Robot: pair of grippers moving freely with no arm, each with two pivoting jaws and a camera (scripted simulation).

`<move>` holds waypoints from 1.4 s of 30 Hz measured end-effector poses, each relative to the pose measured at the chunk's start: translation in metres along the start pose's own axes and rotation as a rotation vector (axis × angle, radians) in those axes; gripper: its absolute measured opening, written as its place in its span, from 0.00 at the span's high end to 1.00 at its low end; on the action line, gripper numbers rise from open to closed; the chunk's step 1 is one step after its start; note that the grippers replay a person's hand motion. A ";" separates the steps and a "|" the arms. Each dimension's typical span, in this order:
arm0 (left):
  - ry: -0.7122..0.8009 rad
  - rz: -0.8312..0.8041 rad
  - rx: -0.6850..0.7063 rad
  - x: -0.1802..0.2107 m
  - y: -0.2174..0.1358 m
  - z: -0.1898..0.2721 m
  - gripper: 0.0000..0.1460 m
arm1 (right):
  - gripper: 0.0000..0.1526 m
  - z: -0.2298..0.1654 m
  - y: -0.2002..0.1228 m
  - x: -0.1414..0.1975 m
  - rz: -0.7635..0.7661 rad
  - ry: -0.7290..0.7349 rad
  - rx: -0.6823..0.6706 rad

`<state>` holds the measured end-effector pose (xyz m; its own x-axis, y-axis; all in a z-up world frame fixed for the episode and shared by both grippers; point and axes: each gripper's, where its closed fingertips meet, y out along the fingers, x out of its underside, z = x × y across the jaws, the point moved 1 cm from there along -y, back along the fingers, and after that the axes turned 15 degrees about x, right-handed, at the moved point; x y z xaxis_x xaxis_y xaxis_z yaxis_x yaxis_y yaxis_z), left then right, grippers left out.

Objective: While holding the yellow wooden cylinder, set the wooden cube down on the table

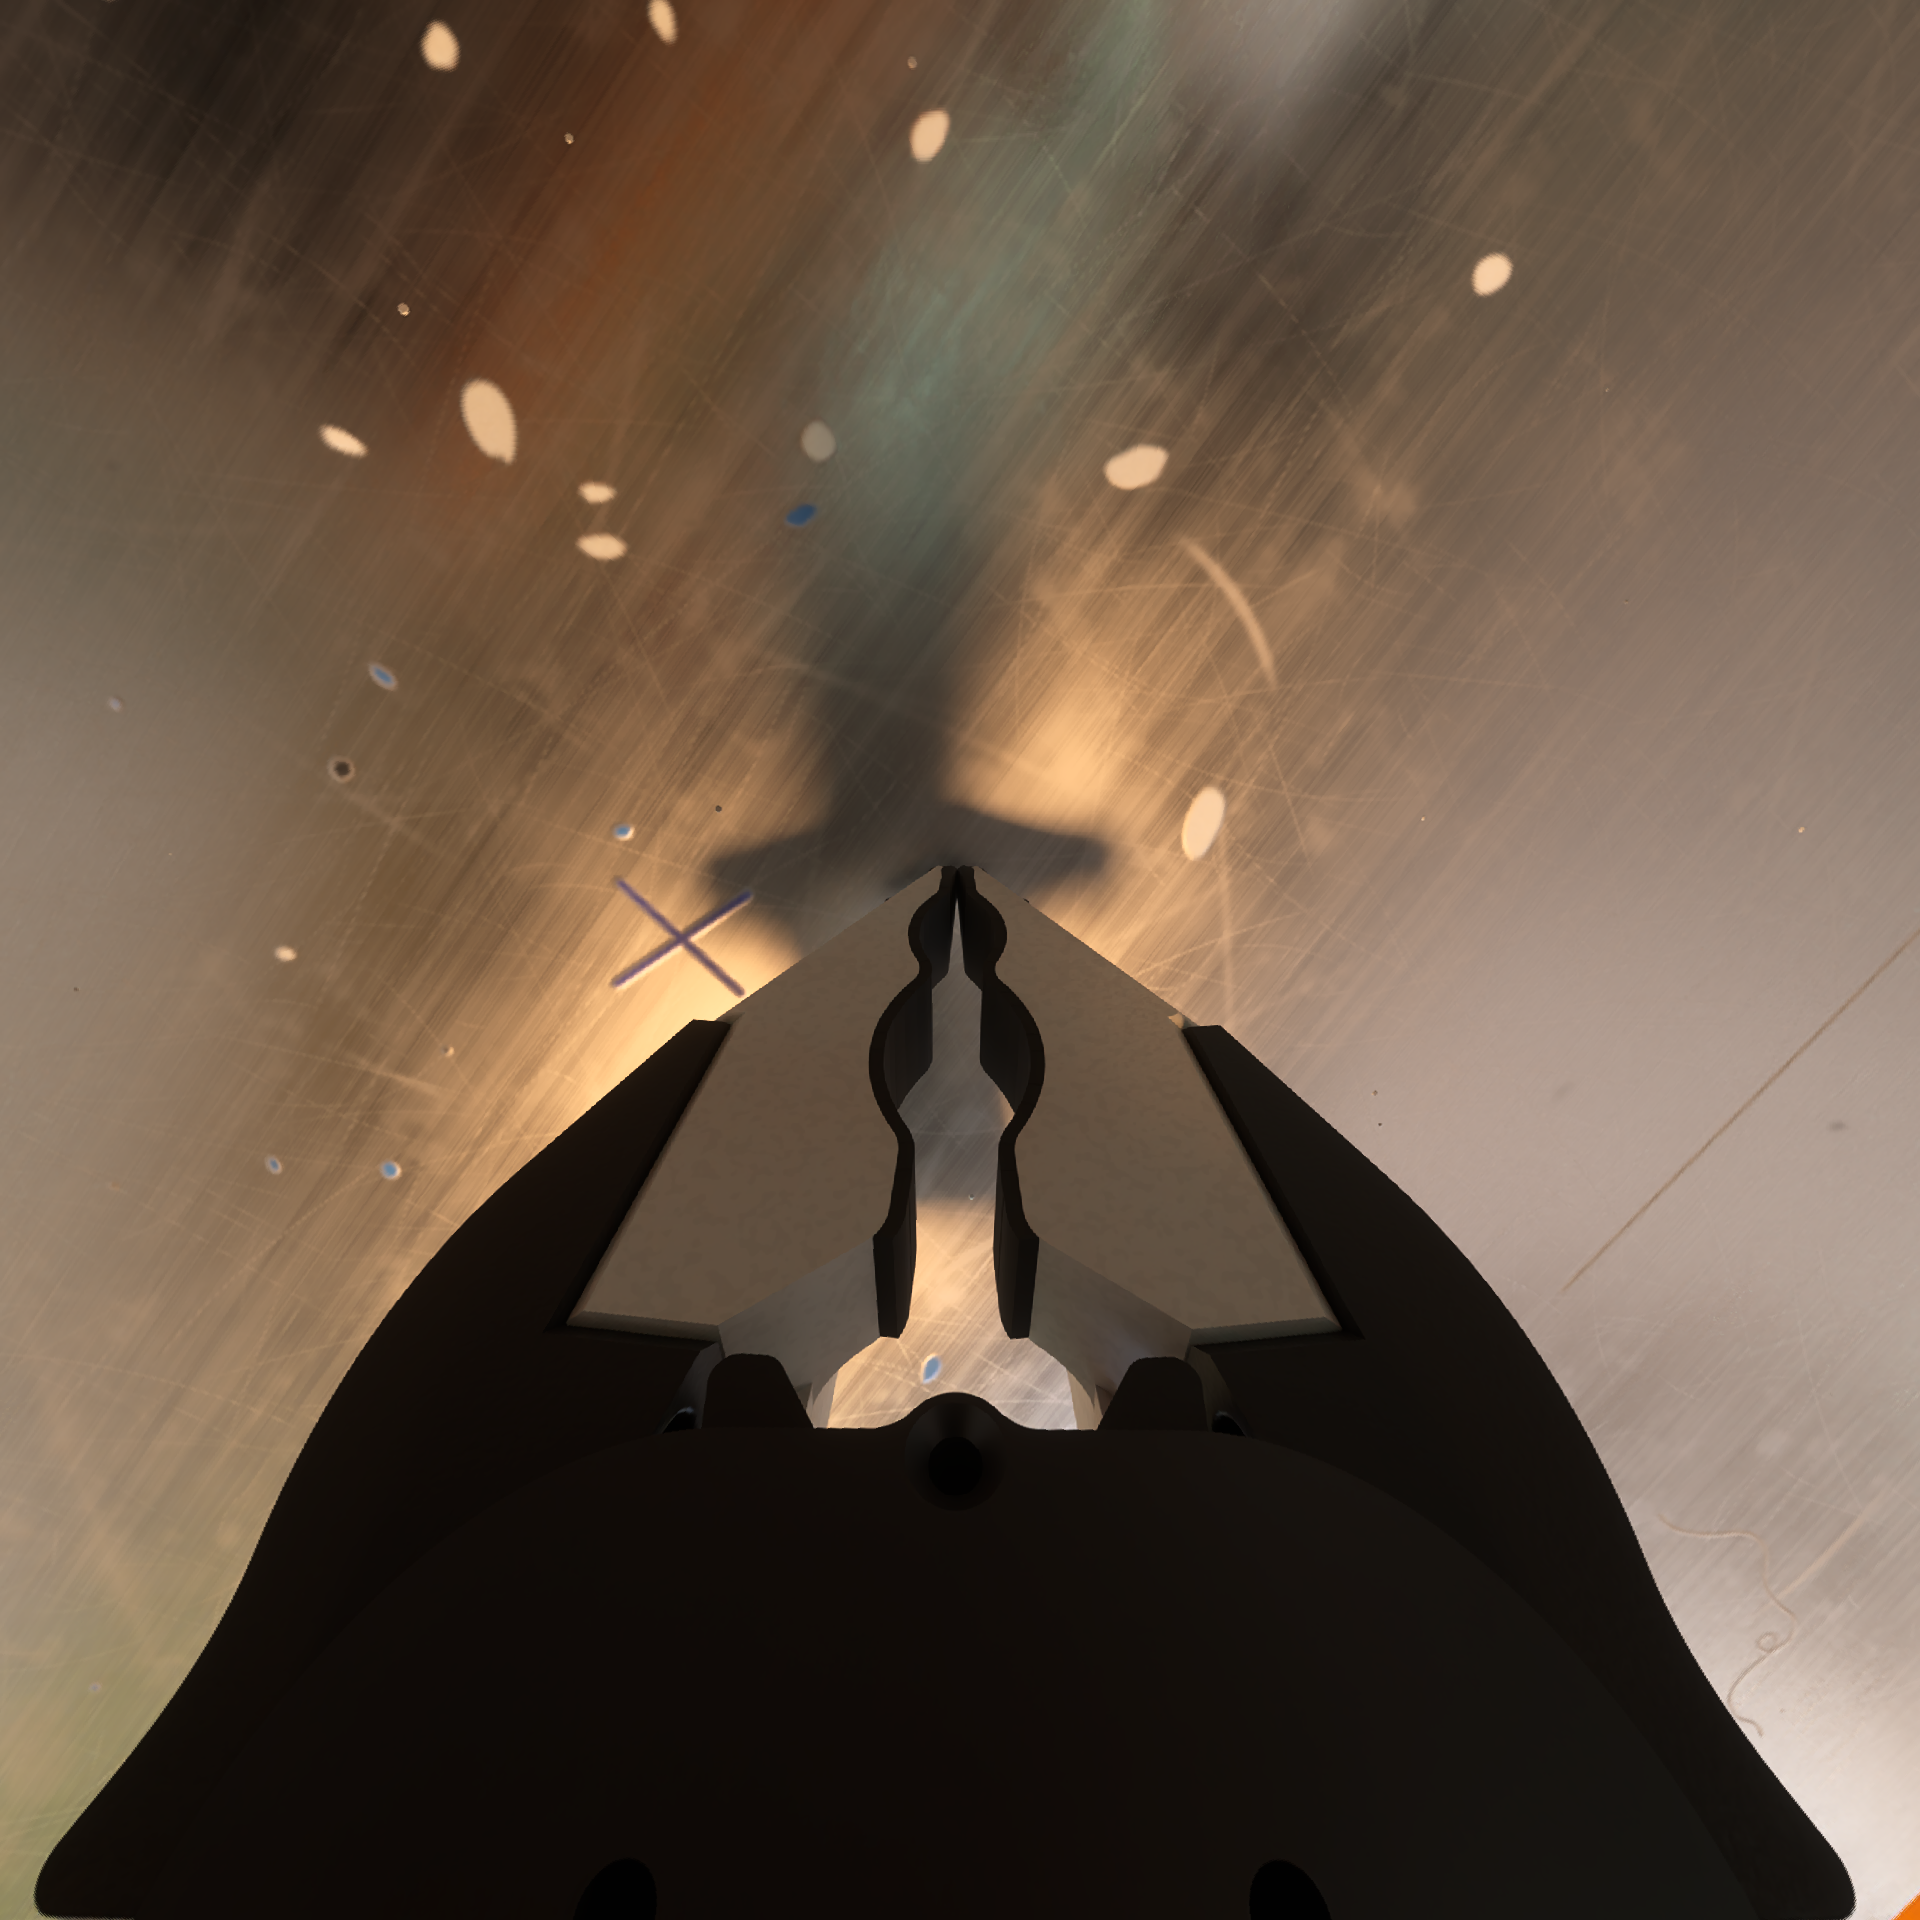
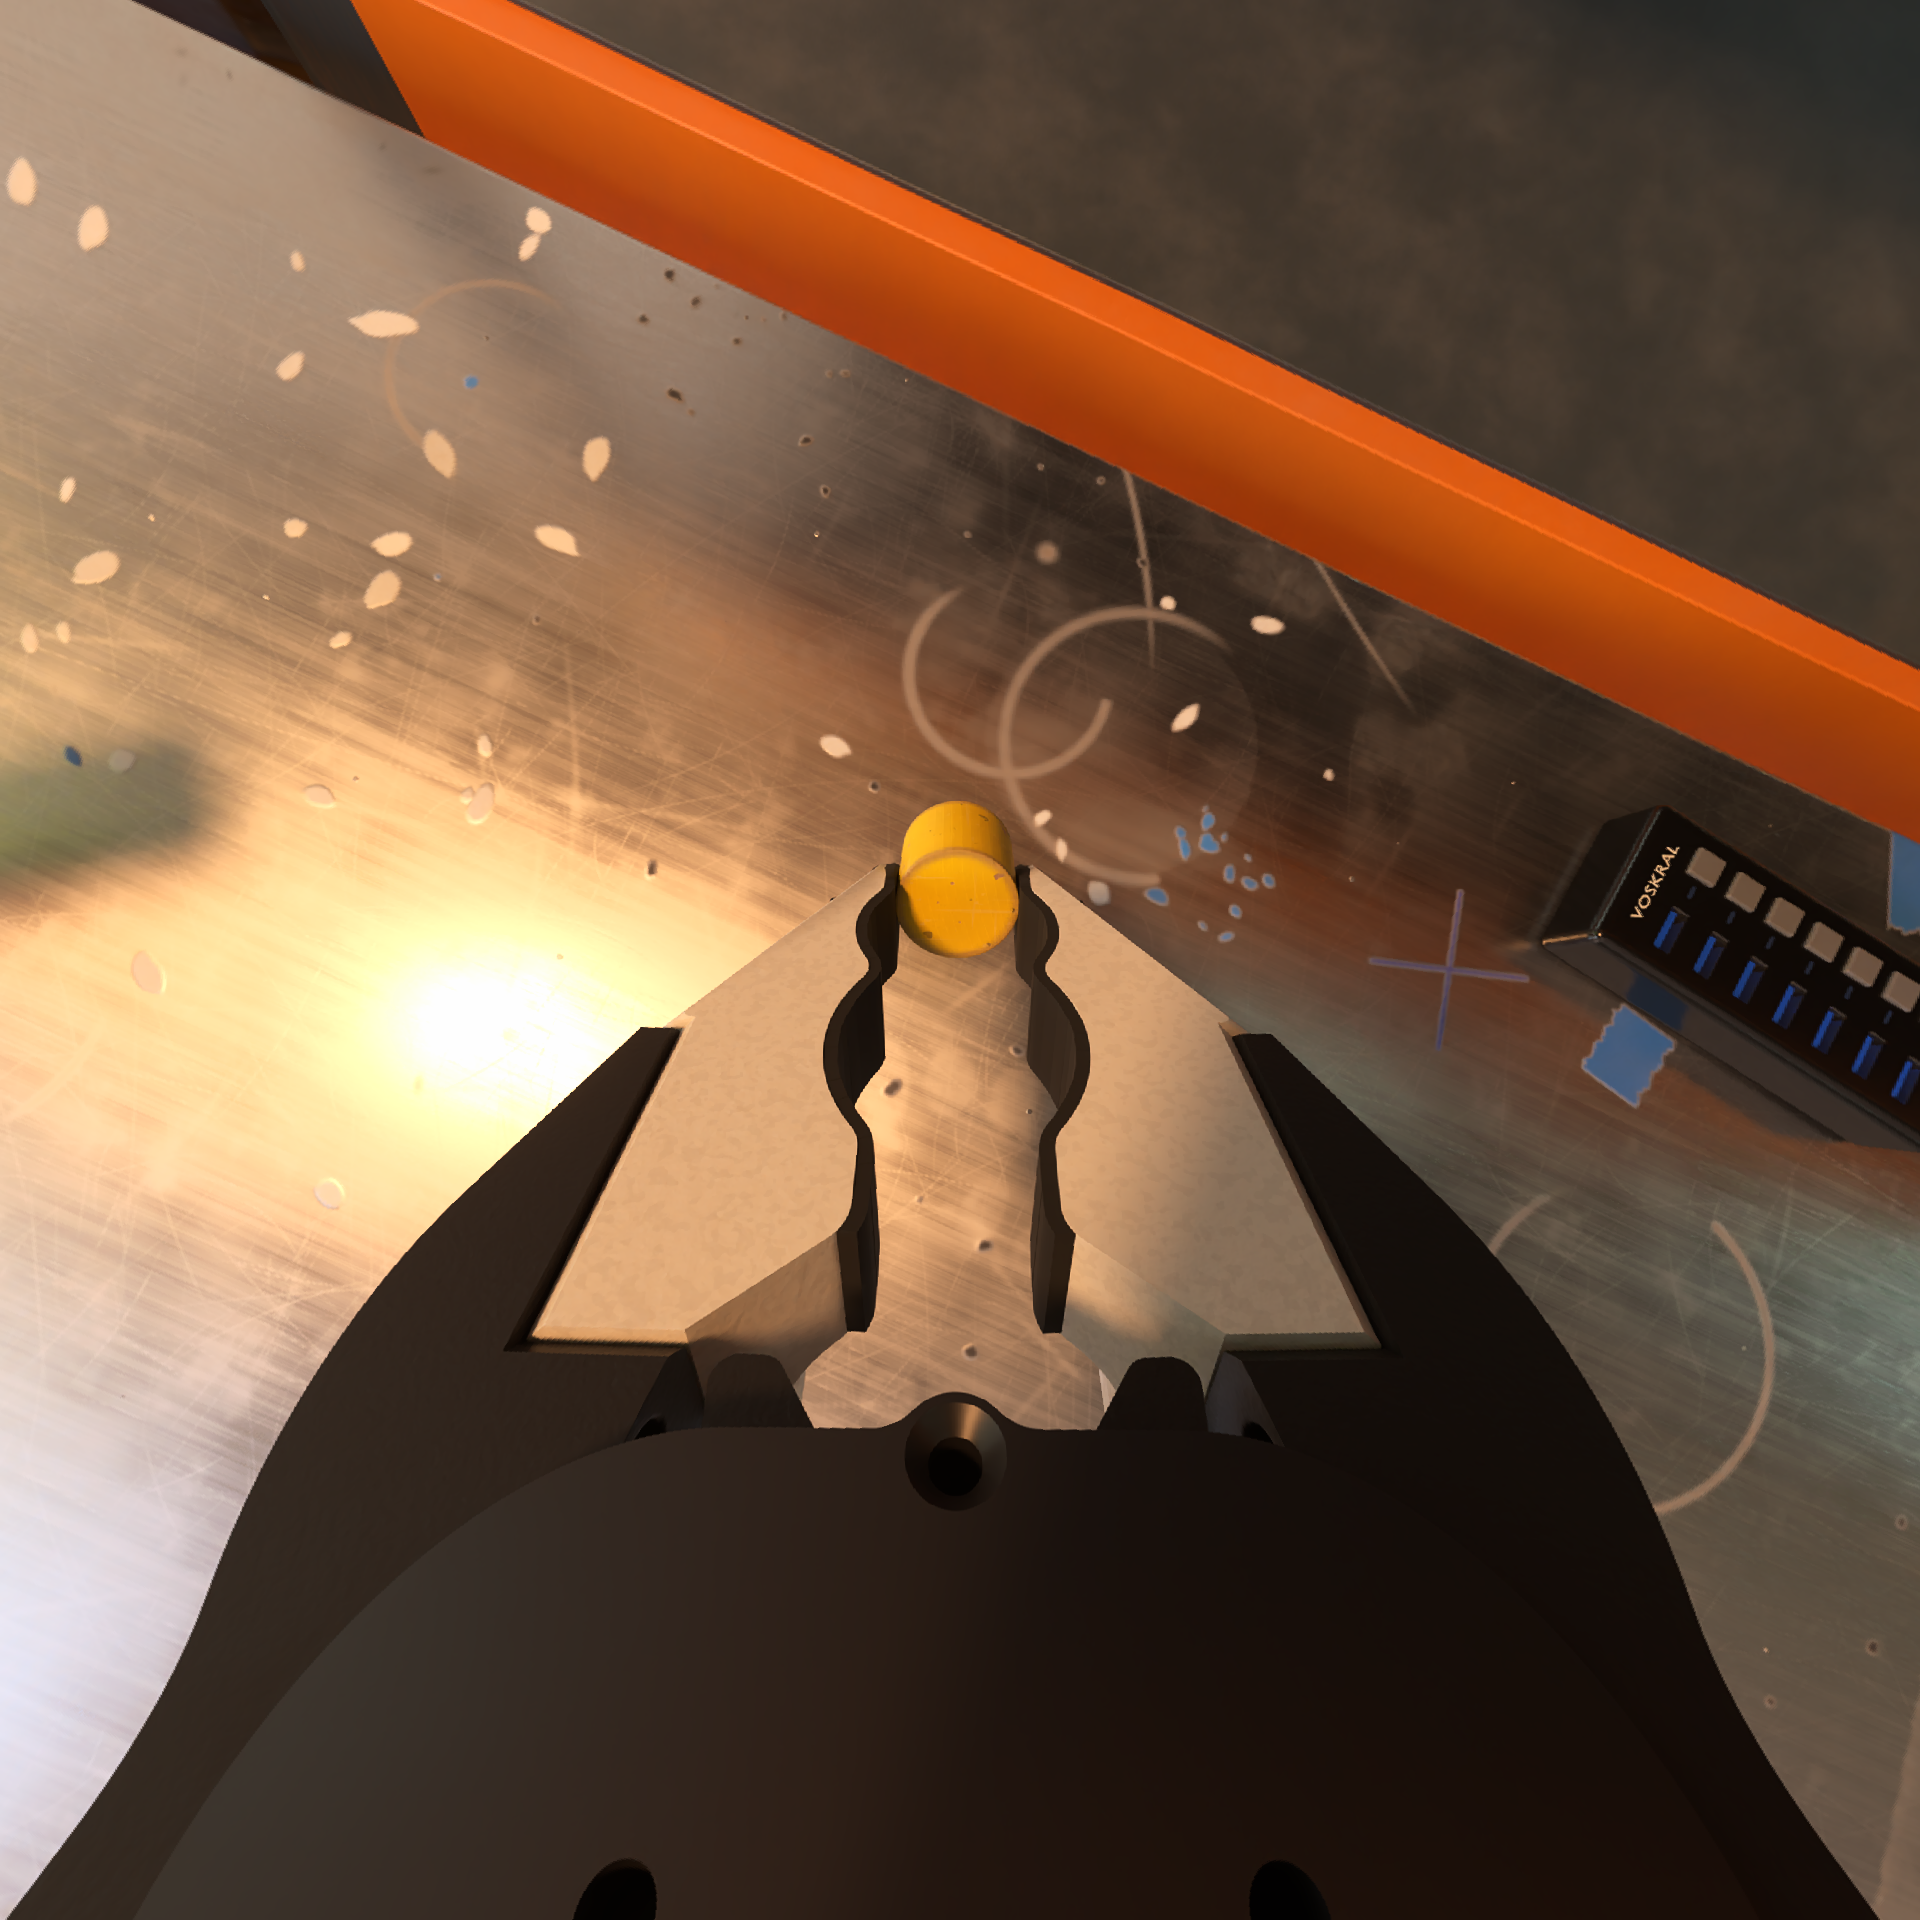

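In the right wrist view my right gripper [image 2: 956, 883] is shut on the yellow wooden cylinder [image 2: 956, 881], which lies crosswise between the fingertips with one round end facing the camera, above the scratched metal table [image 2: 520, 935]. In the left wrist view my left gripper [image 1: 956, 875] is shut with its fingertips touching and nothing between them, pointing down at the metal table [image 1: 1455, 935]; its shadow falls just beyond the tips. The wooden cube shows in neither view.
A black hub with a row of blue ports [image 2: 1766, 977] lies on the table at the right. An orange table edge [image 2: 1143, 343] runs diagonally across the top, dark floor beyond. A blue cross mark [image 1: 681, 938] sits left of the left fingertips; another [image 2: 1449, 971] is near the hub.
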<state>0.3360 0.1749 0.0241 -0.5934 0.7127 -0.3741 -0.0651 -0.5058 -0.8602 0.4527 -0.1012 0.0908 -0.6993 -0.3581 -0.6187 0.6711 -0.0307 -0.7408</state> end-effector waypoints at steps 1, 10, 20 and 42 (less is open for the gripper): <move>-0.001 0.000 0.001 0.000 0.000 0.000 1.00 | 0.86 0.000 0.000 0.001 -0.003 -0.001 -0.001; 0.000 -0.002 -0.006 0.000 0.000 0.000 1.00 | 0.86 0.026 -0.002 0.012 -0.026 0.013 0.029; 0.002 -0.004 -0.009 0.000 0.000 0.001 1.00 | 0.86 0.000 -0.031 0.008 0.026 -0.009 -0.040; 0.005 -0.007 -0.005 0.000 0.001 0.001 1.00 | 0.86 0.000 -0.025 0.029 -0.017 0.013 -0.025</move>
<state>0.3349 0.1737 0.0243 -0.5892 0.7184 -0.3698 -0.0655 -0.4986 -0.8644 0.4154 -0.1109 0.0910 -0.7137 -0.3453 -0.6094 0.6530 -0.0133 -0.7572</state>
